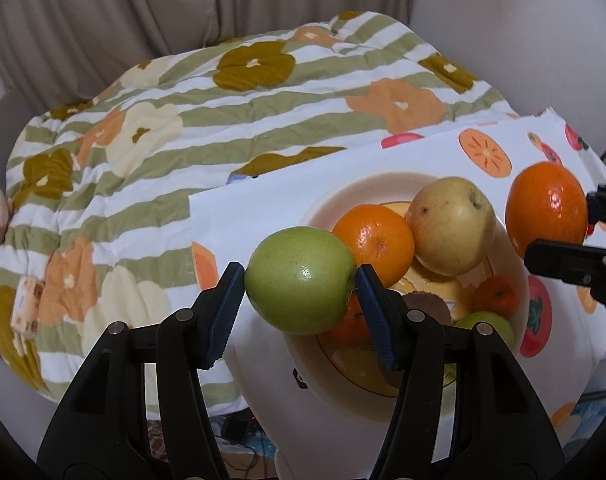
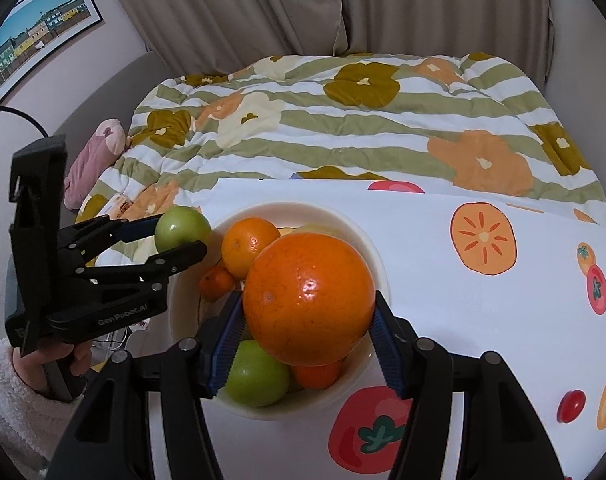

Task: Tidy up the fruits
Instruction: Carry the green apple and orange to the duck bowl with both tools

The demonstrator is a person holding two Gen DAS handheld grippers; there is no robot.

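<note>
Left wrist: jaws pinching green apple (image 1: 301,280)

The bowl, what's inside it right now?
Inside the bowl: an orange, a yellowish apple, small mandarins and a green apple. The held green apple and big orange cover the rest.

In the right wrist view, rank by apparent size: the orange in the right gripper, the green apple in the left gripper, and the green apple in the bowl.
1. Held orange, largest, though nearest the camera.
2. Bowl's green apple.
3. Left gripper's green apple, farther off, so its true size is unsure.
</note>
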